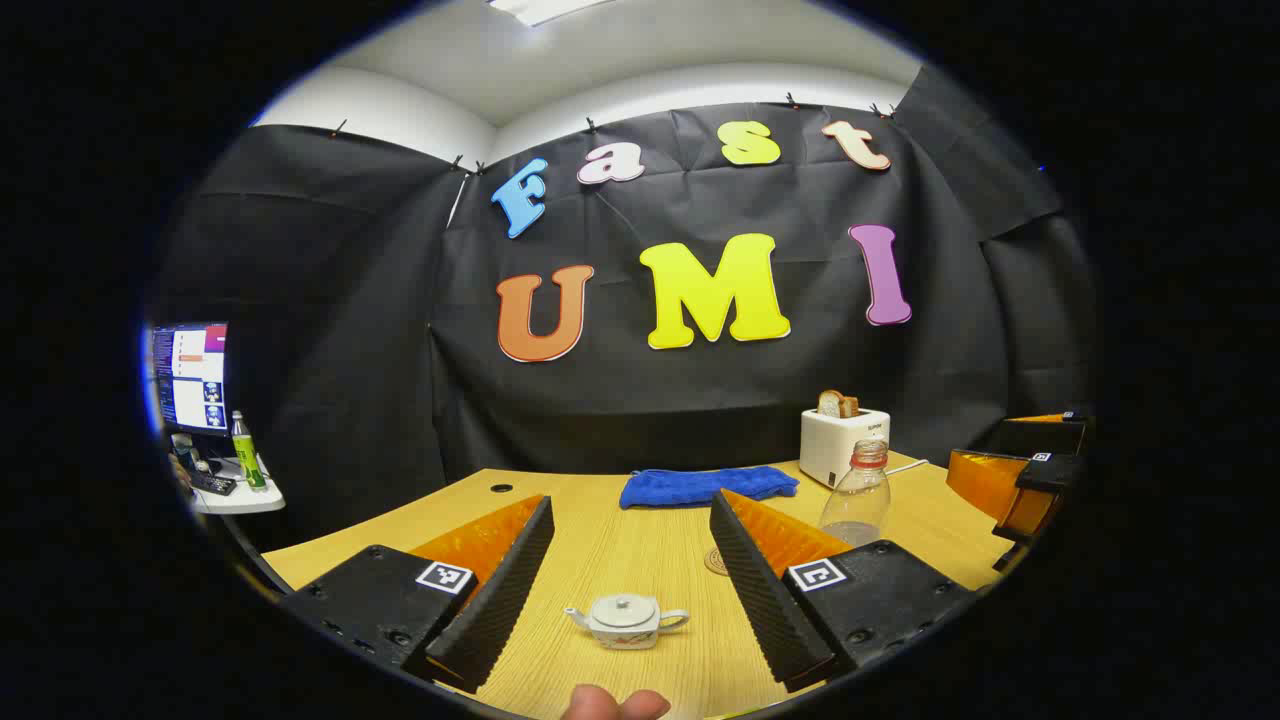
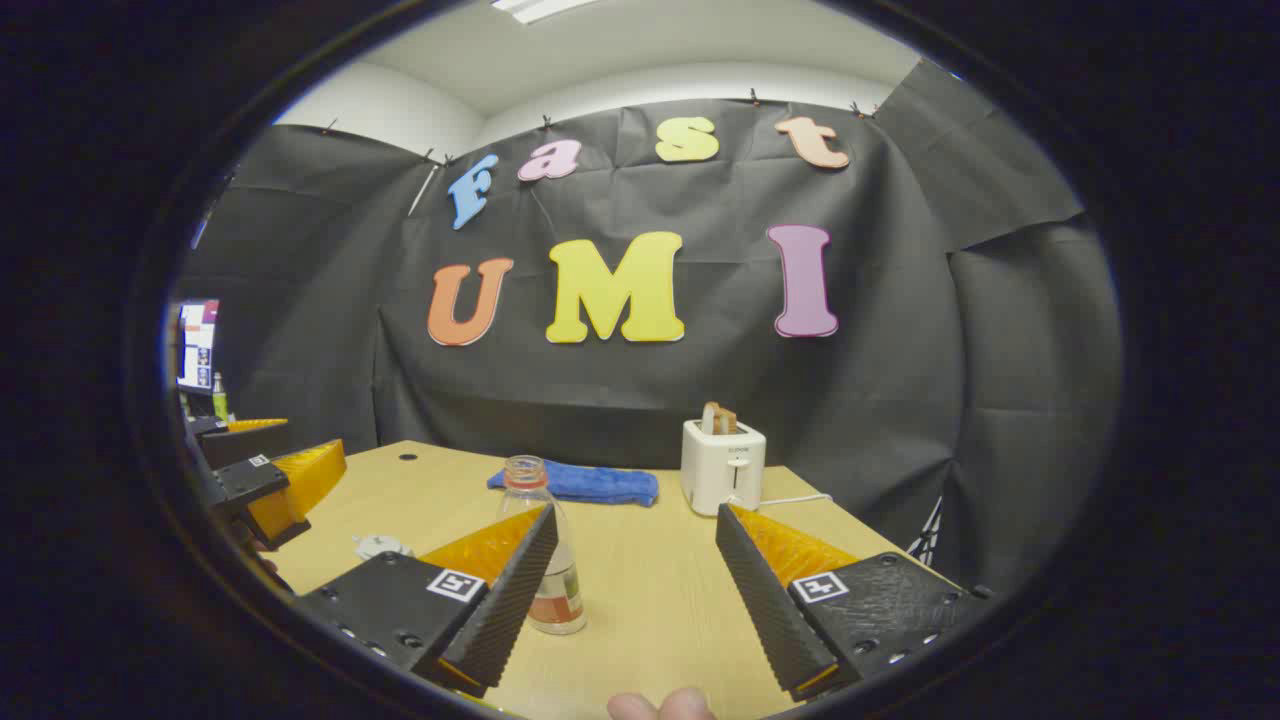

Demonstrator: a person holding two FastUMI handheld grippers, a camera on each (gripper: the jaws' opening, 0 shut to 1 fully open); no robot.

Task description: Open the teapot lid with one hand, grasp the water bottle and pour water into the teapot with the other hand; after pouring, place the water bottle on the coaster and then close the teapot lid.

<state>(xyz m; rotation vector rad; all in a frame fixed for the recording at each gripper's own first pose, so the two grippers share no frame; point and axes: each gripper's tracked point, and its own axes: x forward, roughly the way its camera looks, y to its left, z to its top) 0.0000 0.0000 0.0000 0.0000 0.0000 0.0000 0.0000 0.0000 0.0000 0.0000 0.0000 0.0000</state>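
A small white teapot (image 1: 626,620) with its lid (image 1: 622,604) still on is seen upright on the near part of the table, spout to the left and handle to the right. A clear plastic water bottle (image 1: 856,495), uncapped and upright, stands farther back to the right. A round coaster (image 1: 717,561) lies flat between them, partly hidden.

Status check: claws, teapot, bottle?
Both claws, left and right, open, empty. Teapot lidded, between left fingers. Water bottle uncapped, ahead. Nothing blocking.
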